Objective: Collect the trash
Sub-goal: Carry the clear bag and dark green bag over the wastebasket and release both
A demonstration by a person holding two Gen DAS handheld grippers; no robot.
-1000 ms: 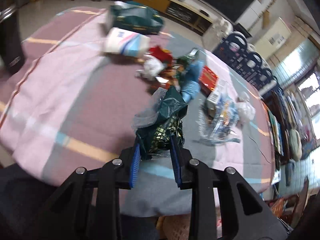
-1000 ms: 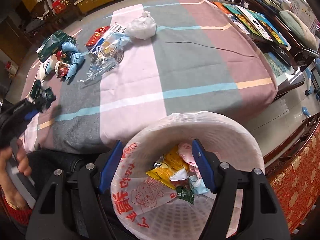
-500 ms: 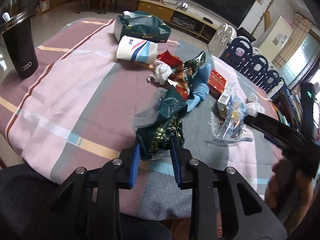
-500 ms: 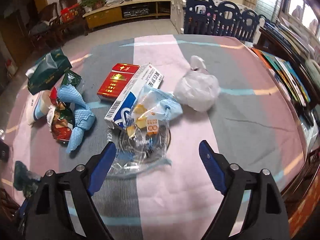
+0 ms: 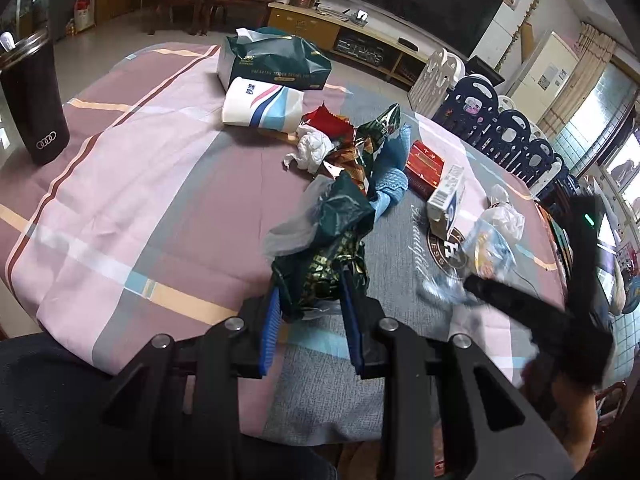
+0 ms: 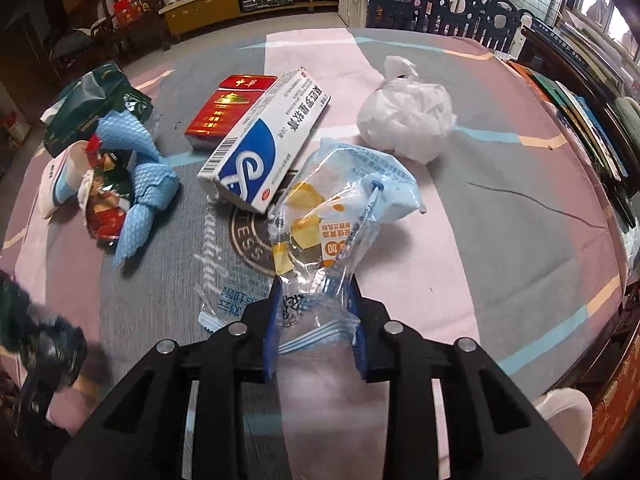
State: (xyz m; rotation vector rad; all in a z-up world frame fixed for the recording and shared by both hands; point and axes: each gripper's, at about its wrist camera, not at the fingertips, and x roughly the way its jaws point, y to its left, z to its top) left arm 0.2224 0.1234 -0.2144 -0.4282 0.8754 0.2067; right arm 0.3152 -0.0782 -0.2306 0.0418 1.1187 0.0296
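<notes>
Soft window daylight, fisheye-bent edges, dark corners, motion blur at sides.

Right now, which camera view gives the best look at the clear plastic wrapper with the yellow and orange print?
The right wrist view: the clear plastic wrapper fills the centre, print visible, its near end between the right gripper pads. In the left wrist view it is small, blurred and partly hidden behind the right gripper.

Left claw (image 5: 308, 304) angled down, clamped tight, right claw (image 6: 314, 308) angled down, jaws just closed.

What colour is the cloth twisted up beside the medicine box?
Light blue, with a waffle-like texture; the cloth shows best in the right wrist view.
</notes>
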